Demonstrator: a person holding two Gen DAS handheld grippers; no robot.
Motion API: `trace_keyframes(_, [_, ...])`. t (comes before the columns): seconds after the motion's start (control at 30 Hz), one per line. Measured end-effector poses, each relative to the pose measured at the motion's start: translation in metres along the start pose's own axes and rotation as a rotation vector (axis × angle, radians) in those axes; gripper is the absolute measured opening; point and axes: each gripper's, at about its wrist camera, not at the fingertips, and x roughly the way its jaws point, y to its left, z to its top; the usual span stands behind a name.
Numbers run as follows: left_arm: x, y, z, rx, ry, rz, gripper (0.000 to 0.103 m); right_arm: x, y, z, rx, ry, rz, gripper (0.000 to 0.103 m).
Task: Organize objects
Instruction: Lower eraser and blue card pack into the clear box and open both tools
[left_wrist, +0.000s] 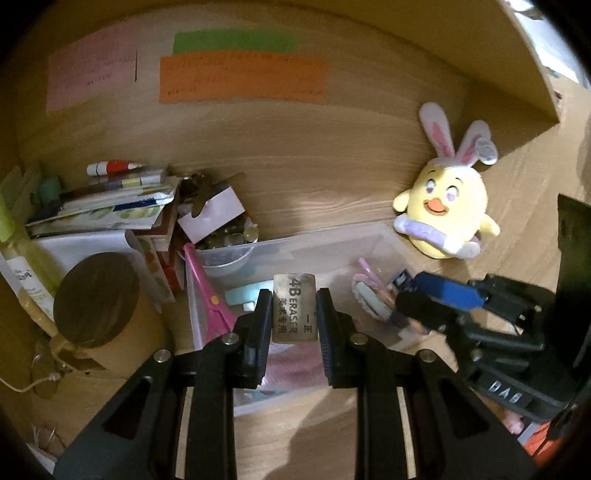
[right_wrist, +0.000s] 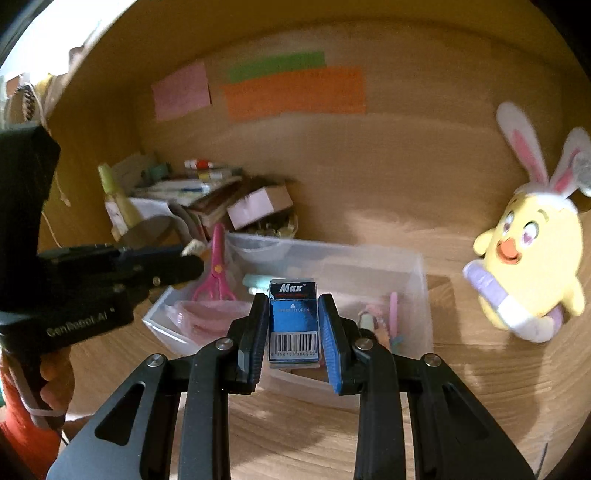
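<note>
My left gripper (left_wrist: 294, 295) is shut on a beige 4B eraser (left_wrist: 294, 308), held above a clear plastic bin (left_wrist: 325, 245) on the wooden desk. My right gripper (right_wrist: 293, 301) is shut on a small blue Max staple box (right_wrist: 293, 321) with a barcode, above the same clear bin (right_wrist: 421, 280). Pink scissors (right_wrist: 218, 273), a pale teal item and pink pieces lie in the bin. In the left wrist view the right gripper (left_wrist: 410, 295) shows at the right with the blue box (left_wrist: 448, 291). The left gripper's black body (right_wrist: 110, 269) fills the left of the right wrist view.
A yellow chick plush with rabbit ears (left_wrist: 448, 206) leans on the back wall at the right. A pile of papers, tubes and a small box (left_wrist: 122, 199), a cup of coins (left_wrist: 229, 243) and a round wooden-lidded container (left_wrist: 98, 299) crowd the left corner. Coloured notes (left_wrist: 242, 77) hang on the wall.
</note>
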Motion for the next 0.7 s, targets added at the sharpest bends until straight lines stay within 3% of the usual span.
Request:
trace_keyframes(0.3, [0.036, 0.019, -0.011, -0.044, 0.075, -0.020, 0.023, 0.051, 0.001, -0.011, -0.012, 0.107, -0.021, 0.025])
trace_keyframes(0.4, [0.037, 0.021, -0.012, -0.049, 0.078, -0.025, 0.023, 0.054, 0.005, -0.013, -0.045, 0.100, -0.054, 0.025])
trace_keyframes(0.57, [0.027, 0.018, -0.012, -0.047, 0.058, -0.031, 0.025, 0.054, 0.008, -0.014, -0.055, 0.121, -0.027, 0.025])
trace_keyframes(0.7, [0.010, 0.014, -0.013, -0.031, 0.016, -0.023, 0.041, 0.044, 0.007, -0.012, -0.052, 0.113, -0.024, 0.027])
